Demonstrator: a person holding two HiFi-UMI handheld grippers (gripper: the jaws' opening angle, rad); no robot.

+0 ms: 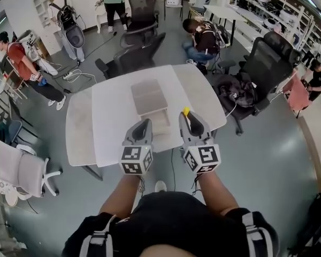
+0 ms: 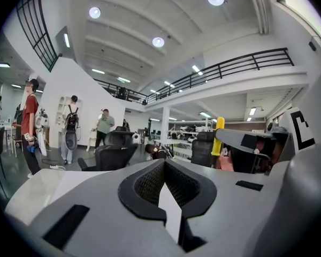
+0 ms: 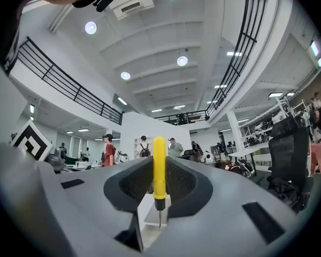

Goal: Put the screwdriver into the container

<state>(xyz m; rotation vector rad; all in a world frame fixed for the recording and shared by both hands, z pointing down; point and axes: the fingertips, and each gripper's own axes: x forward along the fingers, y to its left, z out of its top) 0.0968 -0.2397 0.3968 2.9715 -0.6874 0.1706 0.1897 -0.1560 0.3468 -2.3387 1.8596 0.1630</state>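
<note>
Head view alone gives the layout. A white table (image 1: 109, 122) carries a grey box-shaped container (image 1: 148, 96) near its middle. Both hand-held grippers are side by side over the table's near part, close to the container's near end.

Left hand-held gripper (image 1: 144, 123): the left gripper view shows its jaw tips together with nothing between them.

Right hand-held gripper (image 1: 191, 116): clamped on the screwdriver (image 1: 186, 111). From the head view only the yellow handle end shows, poking up above the jaws. The right gripper view gives the rest. The screwdriver (image 3: 159, 175) stands upright between the pads, with a slim yellow handle, a black collar and a thin metal shaft pointing down. The left gripper view catches the same handle side-on, at its right.
</note>
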